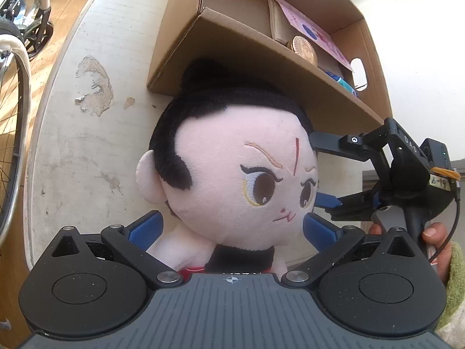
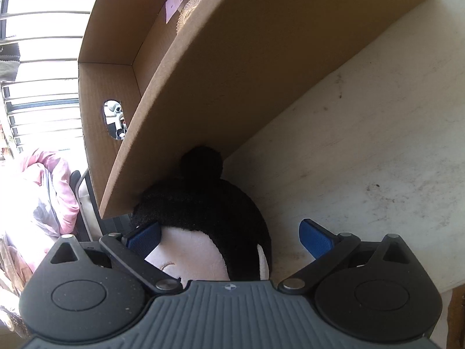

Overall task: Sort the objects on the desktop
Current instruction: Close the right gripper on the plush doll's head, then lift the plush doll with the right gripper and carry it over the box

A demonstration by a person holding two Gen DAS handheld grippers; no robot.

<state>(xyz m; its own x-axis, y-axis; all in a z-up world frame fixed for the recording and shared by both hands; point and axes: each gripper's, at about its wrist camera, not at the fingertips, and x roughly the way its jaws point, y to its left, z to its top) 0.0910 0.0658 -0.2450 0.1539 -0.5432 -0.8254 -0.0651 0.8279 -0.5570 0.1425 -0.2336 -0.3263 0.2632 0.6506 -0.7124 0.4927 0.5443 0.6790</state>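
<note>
While the plush doll (image 1: 232, 174) sits at frame centre on the bench (image 1: 87, 145), its head against the cardboard box (image 1: 261, 58), both the left hand-held gripper (image 1: 232, 229) and the right hand-held gripper (image 2: 231, 237) straddle it with fingers apart, so closing and lifting it over the box wall seems next.

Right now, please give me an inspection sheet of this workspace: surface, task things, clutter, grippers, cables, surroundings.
Surface: white table, worn, with chipped patches.
Job's things: plush doll lying against the cardboard box; box open, holding a pink card, a round copper-coloured object and something blue.
Clutter: nothing seen.
Grippers: left gripper open, blue pads either side of the doll's neck; right gripper open around the doll's head.
Cables: thin black cable at the right gripper's handle.
Surroundings: bicycle wheel, wooden floor, window bars, pink fabric.
</note>
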